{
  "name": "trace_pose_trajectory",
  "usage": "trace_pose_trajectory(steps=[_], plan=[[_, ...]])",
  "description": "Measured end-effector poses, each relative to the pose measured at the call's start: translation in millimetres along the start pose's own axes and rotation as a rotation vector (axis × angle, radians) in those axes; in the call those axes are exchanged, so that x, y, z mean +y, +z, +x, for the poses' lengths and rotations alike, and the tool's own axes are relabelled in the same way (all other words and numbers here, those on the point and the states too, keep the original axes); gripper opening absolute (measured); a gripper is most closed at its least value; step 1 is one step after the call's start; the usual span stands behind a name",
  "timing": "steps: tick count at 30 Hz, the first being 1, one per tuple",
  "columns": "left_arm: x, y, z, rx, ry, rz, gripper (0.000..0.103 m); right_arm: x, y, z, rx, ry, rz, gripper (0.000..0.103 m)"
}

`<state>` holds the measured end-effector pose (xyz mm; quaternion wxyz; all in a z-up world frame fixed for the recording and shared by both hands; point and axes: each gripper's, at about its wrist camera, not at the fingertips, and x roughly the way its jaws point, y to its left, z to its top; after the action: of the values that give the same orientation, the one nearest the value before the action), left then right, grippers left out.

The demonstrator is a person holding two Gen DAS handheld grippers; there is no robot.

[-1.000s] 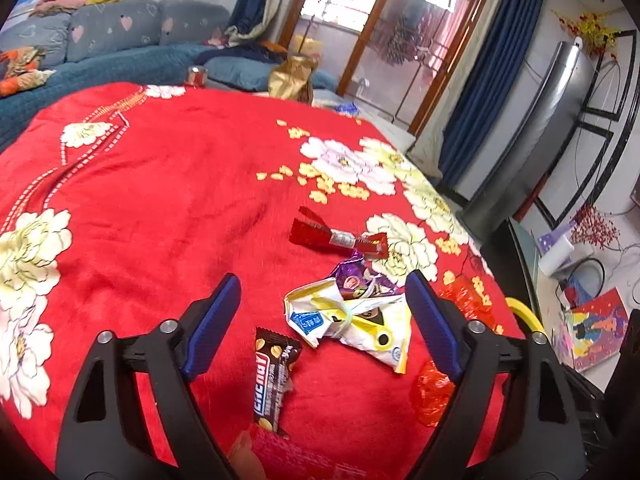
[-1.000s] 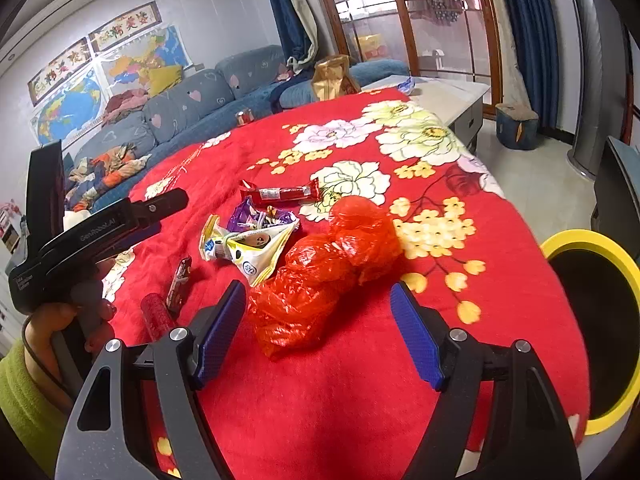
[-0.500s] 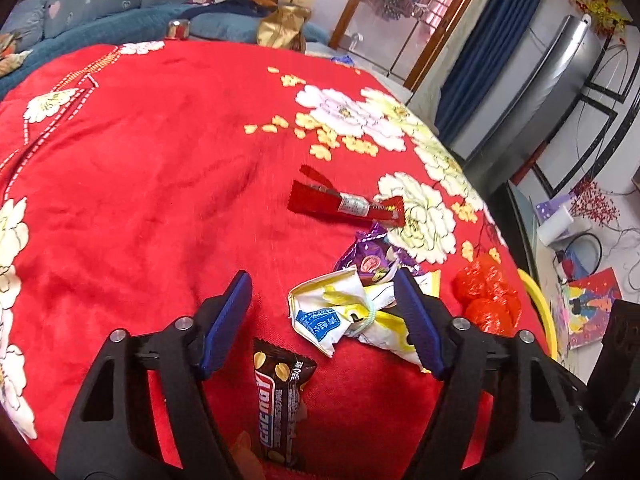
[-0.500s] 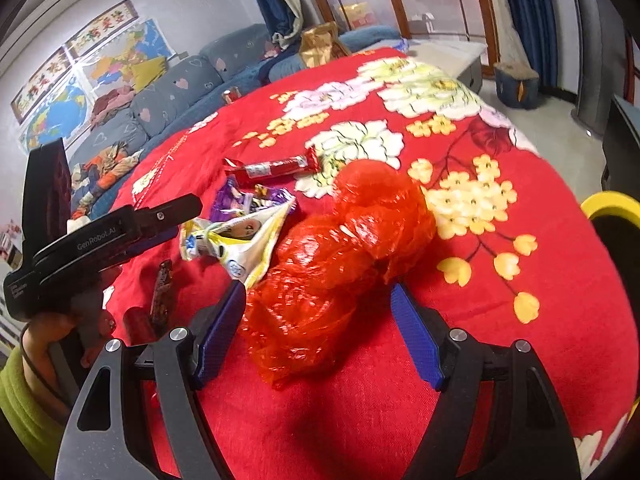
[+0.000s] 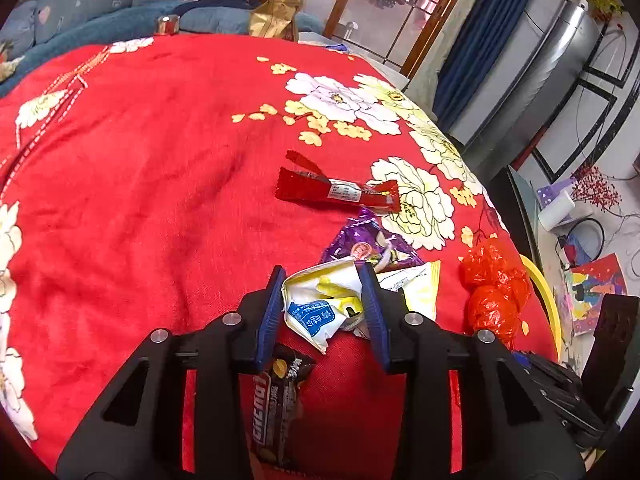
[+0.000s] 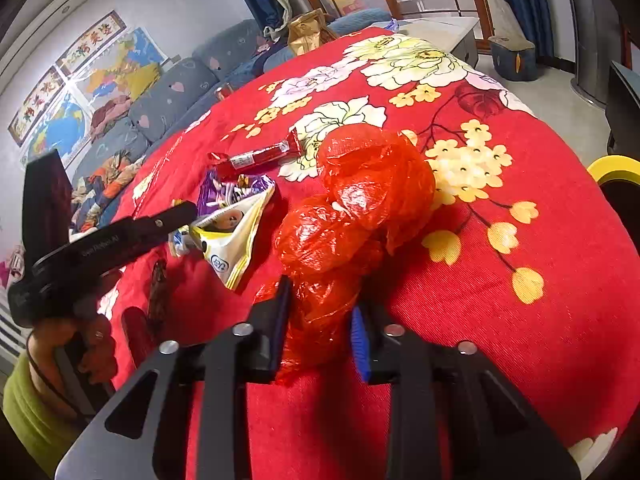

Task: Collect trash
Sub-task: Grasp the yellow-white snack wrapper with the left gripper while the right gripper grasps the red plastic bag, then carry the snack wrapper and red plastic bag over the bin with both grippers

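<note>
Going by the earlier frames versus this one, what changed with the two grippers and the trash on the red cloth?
Both grippers came down and their jaws are closing: the left gripper around the yellow-white wrapper, the right gripper around the near end of the orange plastic bag. Unmoved: the red wrapper, purple wrapper and brown candy bar.

Black gripper frames (image 6: 320, 316), blue-padded jaws (silver screws), yellow-green sleeve (image 6: 24, 412)
</note>
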<state>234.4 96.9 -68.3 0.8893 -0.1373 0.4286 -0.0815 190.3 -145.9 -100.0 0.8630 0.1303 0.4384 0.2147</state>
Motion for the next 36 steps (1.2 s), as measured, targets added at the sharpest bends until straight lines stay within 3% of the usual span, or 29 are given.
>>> trace_pose_trajectory(steps=[21, 36], plan=[[-43.6, 5.4, -61.0, -0.135, -0.034, 0.065, 0.029, -13.0, -3.1, -57.2, -0.078, -0.048, -0.05, 0.017], [-97.1, 0.3, -68.9, -0.164, -0.104, 0.122, 0.029, -35.4, 3.7, -102.5, -0.163, -0.081, -0.051, 0.017]])
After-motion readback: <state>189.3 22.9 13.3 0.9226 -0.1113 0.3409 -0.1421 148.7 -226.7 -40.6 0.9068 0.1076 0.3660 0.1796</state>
